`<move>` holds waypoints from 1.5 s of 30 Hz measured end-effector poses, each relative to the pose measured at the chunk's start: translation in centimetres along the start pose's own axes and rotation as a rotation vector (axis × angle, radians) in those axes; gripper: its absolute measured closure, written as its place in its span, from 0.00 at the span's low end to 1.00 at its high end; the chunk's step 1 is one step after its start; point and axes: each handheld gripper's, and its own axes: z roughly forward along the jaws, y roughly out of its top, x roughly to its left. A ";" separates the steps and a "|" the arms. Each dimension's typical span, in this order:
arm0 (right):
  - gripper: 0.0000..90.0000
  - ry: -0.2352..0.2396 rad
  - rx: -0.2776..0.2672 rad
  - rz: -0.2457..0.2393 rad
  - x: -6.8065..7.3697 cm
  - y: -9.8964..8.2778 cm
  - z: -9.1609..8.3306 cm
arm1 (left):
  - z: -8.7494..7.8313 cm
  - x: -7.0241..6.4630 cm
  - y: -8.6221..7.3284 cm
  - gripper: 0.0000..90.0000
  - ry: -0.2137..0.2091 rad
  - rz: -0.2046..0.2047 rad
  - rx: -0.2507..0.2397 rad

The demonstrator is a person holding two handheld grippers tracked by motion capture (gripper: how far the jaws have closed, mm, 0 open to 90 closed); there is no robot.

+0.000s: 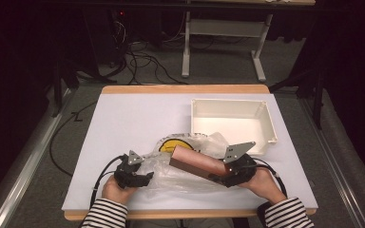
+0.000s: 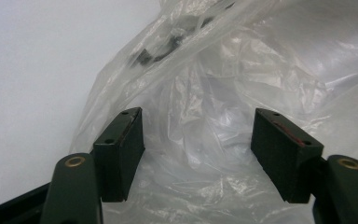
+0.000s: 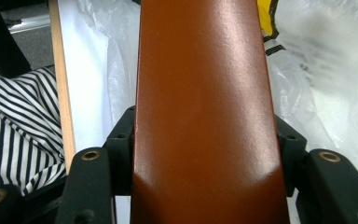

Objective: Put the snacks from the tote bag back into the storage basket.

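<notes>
right hand-held gripper (image 3: 205, 154): jaws clamped on both sides of a brown box (image 3: 205, 93), holding it by its near end; likely gripped there so the far end could go first into the bag
brown box: long and glossy, raised off the bench (image 1: 123, 118) and slanted, far end over the crumpled plastic bag (image 1: 180, 166); seen in high view at (image 1: 202, 165)
left hand-held gripper (image 1: 140, 178): jaws stood wide apart, film of the bag lay between them but pads (image 2: 121, 149) not pressing on it; nothing gripped; probably parked at the bag's edge to pin or open it
plastic bag: clear, wrinkled, lying on the bench near the front edge, between the two hands; yellow and black print (image 1: 173, 142) showed through it, cannot tell what it was
white tray (image 1: 266, 123): empty, open top, sat on the bench beyond the bag to the right, touching the bag's far edge or just beside it, unclear which
count: 2 hand-held grippers, 1 box, 1 bag, 1 tray, 2 striped sleeves (image 1: 104, 216)
step, my guess: loading the box into the bag, not yet in
</notes>
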 end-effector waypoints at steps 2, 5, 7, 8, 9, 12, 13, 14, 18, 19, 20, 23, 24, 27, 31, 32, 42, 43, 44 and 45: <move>0.48 -0.001 -0.005 0.006 -0.2 -0.1 -0.2 | 0.0 0.0 0.0 0.39 -0.002 -0.003 0.000; 0.48 -0.009 -0.007 0.014 -0.4 -0.1 -0.6 | 0.0 0.0 0.0 0.39 -0.003 -0.001 -0.001; 0.48 -0.014 -0.019 0.026 -0.5 -0.1 -1.0 | 0.0 0.0 0.0 0.39 -0.004 0.002 -0.002; 0.48 -0.014 -0.027 0.032 -0.6 -0.1 -1.3 | 0.0 0.1 0.0 0.39 -0.003 0.003 -0.003; 0.48 -0.015 -0.035 0.034 -0.7 -0.1 -1.5 | 0.0 0.1 0.0 0.39 -0.003 0.003 -0.003; 0.48 -0.016 -0.061 0.055 -1.0 -0.3 -2.2 | 0.0 0.0 0.0 0.39 -0.004 0.000 -0.001; 0.48 -0.020 -0.066 0.057 -1.1 -0.3 -2.4 | 0.0 0.0 0.0 0.39 -0.004 0.000 -0.001; 0.48 -0.024 -0.067 0.063 -1.2 -0.3 -2.7 | 0.0 0.0 0.0 0.39 -0.004 0.000 -0.001; 0.48 -0.042 -0.089 0.069 -1.3 -0.3 -3.6 | 0.0 0.0 0.0 0.39 -0.003 0.002 -0.002; 0.48 -0.044 -0.087 0.074 -1.3 -0.3 -3.7 | 0.0 0.0 0.0 0.39 -0.003 0.002 -0.003; 0.48 -0.046 -0.083 0.072 -1.3 -0.3 -3.8 | 0.0 0.0 0.0 0.39 -0.003 0.001 -0.002; 0.48 -0.046 -0.077 0.074 -1.5 -0.3 -3.8 | 0.0 0.0 0.0 0.39 -0.004 -0.002 -0.002; 0.48 -0.049 -0.077 0.076 -1.5 -0.3 -3.9 | 0.0 0.0 0.0 0.39 -0.004 -0.002 -0.002; 0.48 -0.051 -0.095 0.088 -1.7 -0.3 -4.3 | 0.0 0.0 0.0 0.39 -0.004 0.002 -0.003; 0.48 -0.065 -0.113 0.100 -1.9 -0.1 -5.1 | 0.0 0.1 0.0 0.39 -0.005 0.003 -0.003; 0.48 -0.070 -0.111 0.102 -1.9 -0.1 -5.2 | 0.0 0.1 0.0 0.39 -0.005 0.004 -0.001; 0.48 -0.122 -0.079 0.124 -3.0 -0.3 -6.3 | 0.0 0.1 0.0 0.39 -0.004 0.006 -0.003; 0.48 -0.128 -0.078 0.123 -3.1 -0.4 -6.3 | 0.0 0.1 0.0 0.39 -0.004 0.005 -0.003; 0.48 -0.129 -0.076 0.125 -3.3 -0.4 -6.4 | 0.0 0.1 0.0 0.39 -0.003 0.006 -0.003; 0.48 -0.133 -0.075 0.133 -3.4 -0.5 -6.5 | 0.0 0.1 0.0 0.39 -0.004 0.005 -0.003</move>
